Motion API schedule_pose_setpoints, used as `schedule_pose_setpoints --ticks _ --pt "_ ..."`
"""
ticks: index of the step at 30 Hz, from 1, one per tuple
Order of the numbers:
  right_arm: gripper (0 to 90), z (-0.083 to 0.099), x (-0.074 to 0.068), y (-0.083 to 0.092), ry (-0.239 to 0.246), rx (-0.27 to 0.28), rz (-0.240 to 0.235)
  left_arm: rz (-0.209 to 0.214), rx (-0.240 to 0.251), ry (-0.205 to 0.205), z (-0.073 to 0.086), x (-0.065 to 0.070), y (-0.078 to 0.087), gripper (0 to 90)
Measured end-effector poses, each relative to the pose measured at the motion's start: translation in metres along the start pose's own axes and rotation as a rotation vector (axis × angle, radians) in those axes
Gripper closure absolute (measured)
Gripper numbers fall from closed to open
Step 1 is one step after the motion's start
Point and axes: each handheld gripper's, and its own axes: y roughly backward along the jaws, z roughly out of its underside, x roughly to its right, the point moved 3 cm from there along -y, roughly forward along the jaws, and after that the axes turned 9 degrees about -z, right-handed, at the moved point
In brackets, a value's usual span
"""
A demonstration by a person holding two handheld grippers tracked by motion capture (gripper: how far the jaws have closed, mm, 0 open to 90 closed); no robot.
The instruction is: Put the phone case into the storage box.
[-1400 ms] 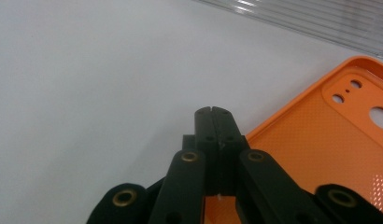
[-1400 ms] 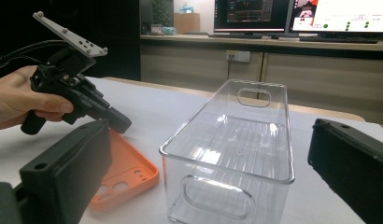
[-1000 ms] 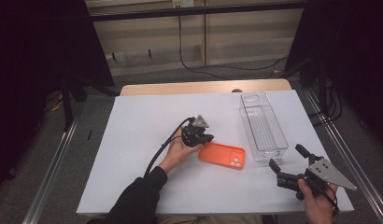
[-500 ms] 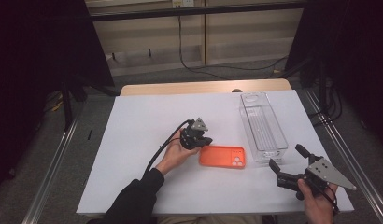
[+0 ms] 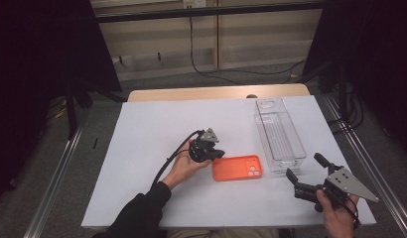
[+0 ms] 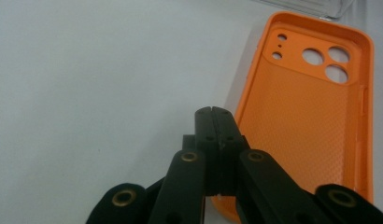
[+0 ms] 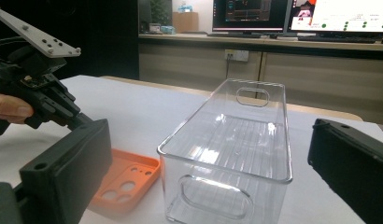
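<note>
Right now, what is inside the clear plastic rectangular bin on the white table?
Nothing lies inside the clear plastic rectangular bin: its ribbed floor shows bare through the open top and clear walls. The orange phone case lies outside, beside it on the table.

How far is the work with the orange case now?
Nothing looks done: the orange case lies flat on the table beside the clear bin, which is empty. In hand: the shut left gripper sits at the case's edge. Left, probably: grasping the case. The right gripper waits open.
</note>
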Motion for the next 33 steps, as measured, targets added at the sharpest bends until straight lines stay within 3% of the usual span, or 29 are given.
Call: schedule_pose_setpoints --ticks 7,11,28,33 --pt "0.0 0.0 0.0 0.0 0.0 -0.004 0.001 0.011 -0.004 -0.009 0.003 0.004 0.004 90.0" --pt "0.0 0.0 0.0 0.0 -0.001 -0.004 0.001 0.029 0.006 0.021 0.006 0.005 0.005 90.0" --pt "0.0 0.0 0.0 -0.001 0.0 -0.001 -0.001 0.044 -0.008 0.003 0.013 0.014 0.015 90.0" --pt "0.0 0.0 0.0 0.0 0.0 0.001 -0.004 0.056 -0.008 0.018 0.015 0.015 0.017 90.0"
